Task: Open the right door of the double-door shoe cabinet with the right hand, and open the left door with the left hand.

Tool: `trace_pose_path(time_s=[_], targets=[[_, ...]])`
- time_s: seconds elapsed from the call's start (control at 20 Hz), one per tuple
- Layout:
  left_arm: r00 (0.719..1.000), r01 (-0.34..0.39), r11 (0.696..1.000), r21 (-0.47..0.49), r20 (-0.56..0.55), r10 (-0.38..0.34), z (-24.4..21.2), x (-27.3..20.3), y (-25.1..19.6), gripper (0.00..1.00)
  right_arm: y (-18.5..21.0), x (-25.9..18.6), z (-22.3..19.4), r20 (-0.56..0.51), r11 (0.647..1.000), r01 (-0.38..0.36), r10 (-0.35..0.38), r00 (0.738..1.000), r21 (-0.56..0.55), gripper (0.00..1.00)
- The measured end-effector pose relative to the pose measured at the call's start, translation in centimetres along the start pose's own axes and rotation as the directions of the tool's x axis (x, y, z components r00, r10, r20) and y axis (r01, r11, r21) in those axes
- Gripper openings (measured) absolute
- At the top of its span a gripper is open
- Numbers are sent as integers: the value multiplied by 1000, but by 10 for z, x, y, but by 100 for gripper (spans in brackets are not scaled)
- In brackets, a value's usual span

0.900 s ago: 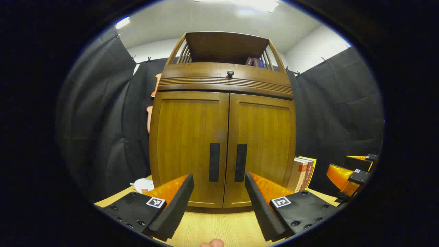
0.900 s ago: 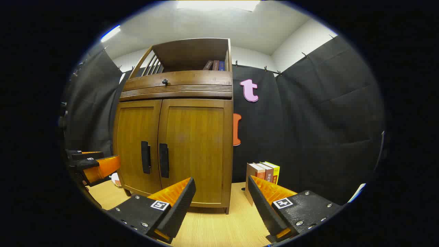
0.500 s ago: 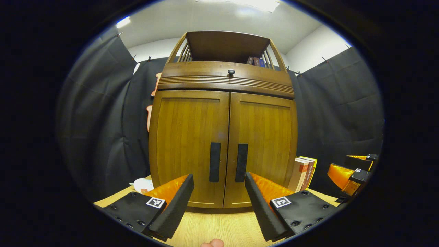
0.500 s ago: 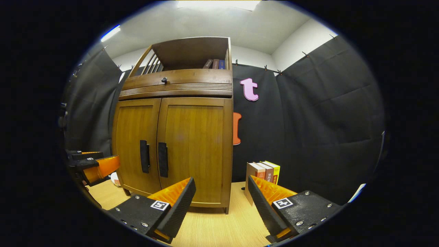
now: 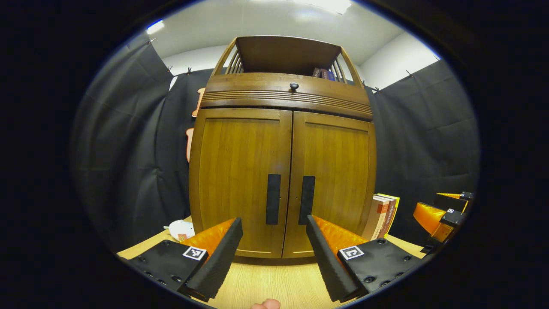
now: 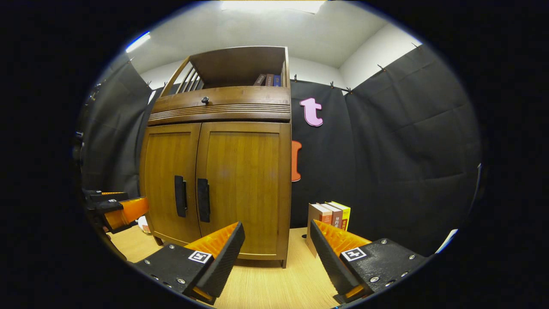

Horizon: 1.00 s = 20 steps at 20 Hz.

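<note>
So both doors of the shoe cabinet [image 5: 283,180] on the bench [image 5: 274,281] are shut. My left tongs [image 5: 274,253] and right tongs [image 6: 276,253] are both spread wide, holding nothing, and neither is touching the cabinet. The right door handle [image 6: 203,200] and left door handle [image 5: 273,199] sit side by side at the centre seam. Best plan, I think: swing my right tongs over toward its handle, pinch it squarely, then pull along the hinge arc so nothing slips. Books [image 6: 330,221] stand just beside the cabinet, might get bumped.
</note>
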State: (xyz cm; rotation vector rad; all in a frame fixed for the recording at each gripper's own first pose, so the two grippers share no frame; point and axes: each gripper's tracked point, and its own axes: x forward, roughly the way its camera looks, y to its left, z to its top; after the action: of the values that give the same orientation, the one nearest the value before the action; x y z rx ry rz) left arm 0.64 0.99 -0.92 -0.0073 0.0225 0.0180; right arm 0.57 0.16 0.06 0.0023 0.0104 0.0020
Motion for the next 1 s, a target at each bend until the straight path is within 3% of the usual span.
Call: trace_pose_path(time_s=[0.15, 0.35, 0.4, 0.65, 1.0], targets=[[1000, 2, 1000, 8, 9, -2, 4, -1, 0, 94, 2, 1, 1, -2, 1000, -6, 6, 1000, 5, 97], [1000, 3, 1000, 9, 11, -3, 4, -1, 0, 96, 5, 1, 7, 5, 1000, -12, 12, 1000, 6, 94], [1000, 2, 1000, 7, 11, -2, 3, -2, 1, 94, 6, 1, 10, 16, 1000, -16, 16, 1000, 2, 98], [1000, -12, 1000, -15, -10, 11, -9, -7, 6, 94, 9, 14, 24, 39, 999, -37, 38, 999, -23, 92], [999, -41, 999, 6, 0, 41, -2, -10, 17, 94, 53, 68, 49, 65, 986, -164, 164, 984, -6, 94]])
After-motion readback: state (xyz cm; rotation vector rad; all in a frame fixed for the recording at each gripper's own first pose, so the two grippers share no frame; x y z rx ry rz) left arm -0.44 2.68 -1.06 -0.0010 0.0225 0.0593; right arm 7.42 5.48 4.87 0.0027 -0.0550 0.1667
